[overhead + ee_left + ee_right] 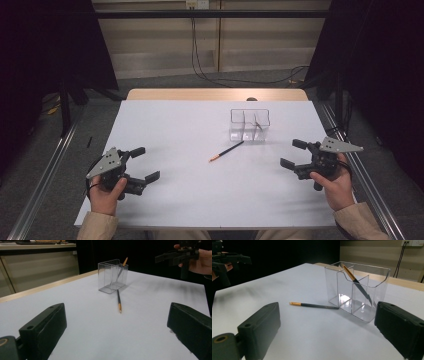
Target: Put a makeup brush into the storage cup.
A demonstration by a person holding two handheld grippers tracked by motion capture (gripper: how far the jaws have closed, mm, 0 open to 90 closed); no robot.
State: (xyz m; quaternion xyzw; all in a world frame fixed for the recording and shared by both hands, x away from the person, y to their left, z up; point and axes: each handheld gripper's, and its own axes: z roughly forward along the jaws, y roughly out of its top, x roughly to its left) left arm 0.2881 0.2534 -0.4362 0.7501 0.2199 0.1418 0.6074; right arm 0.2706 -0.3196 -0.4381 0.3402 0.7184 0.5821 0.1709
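Both your grippers are empty, jaws spread: left gripper [136, 170] near the table's [165, 125] front-left corner, right gripper [295, 156] by its right edge. One pencil [357, 282] already leans tilted inside the clear organizer [249, 126], toward the far-right. Second pencil [226, 151] lies flat mid-table, tip touching the organizer's front. My read: half done, that one's left.
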